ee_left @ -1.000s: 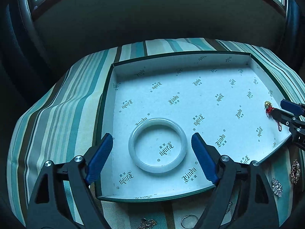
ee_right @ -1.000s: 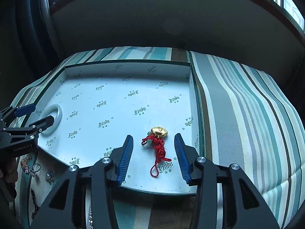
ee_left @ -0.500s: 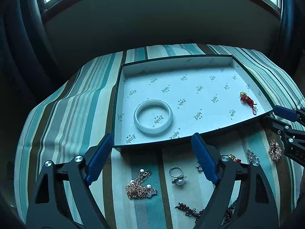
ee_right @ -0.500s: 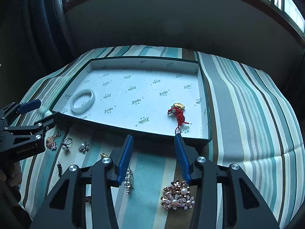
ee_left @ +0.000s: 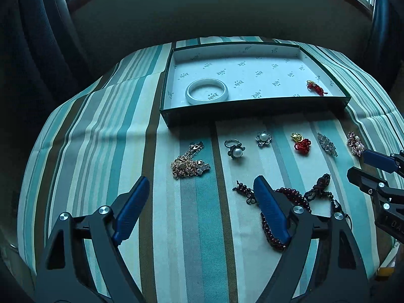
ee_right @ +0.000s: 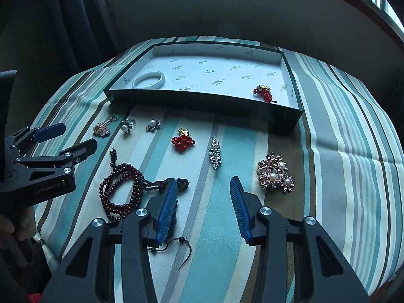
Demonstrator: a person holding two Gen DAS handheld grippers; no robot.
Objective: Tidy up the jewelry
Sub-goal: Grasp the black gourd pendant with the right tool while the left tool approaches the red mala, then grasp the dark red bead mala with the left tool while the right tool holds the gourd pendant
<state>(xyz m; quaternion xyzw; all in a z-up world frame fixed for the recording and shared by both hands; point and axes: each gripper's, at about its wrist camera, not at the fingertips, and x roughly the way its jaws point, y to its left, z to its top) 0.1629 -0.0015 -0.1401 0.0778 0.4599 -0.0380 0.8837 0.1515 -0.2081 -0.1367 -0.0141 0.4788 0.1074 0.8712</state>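
Both tools, left and right, have drawn back from the box, wide open and empty, with the loose jewelry now ahead, so the next pick begins

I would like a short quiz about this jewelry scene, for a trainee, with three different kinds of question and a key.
1. True or false: the white bangle lies inside the box.
2. How many pieces lie in the box?
3. Which piece lies nearest the right gripper? A) pearl ring B) crystal brooch C) gold necklace

Key: 1 true; 2 two, the bangle and a red knot charm; 3 B.
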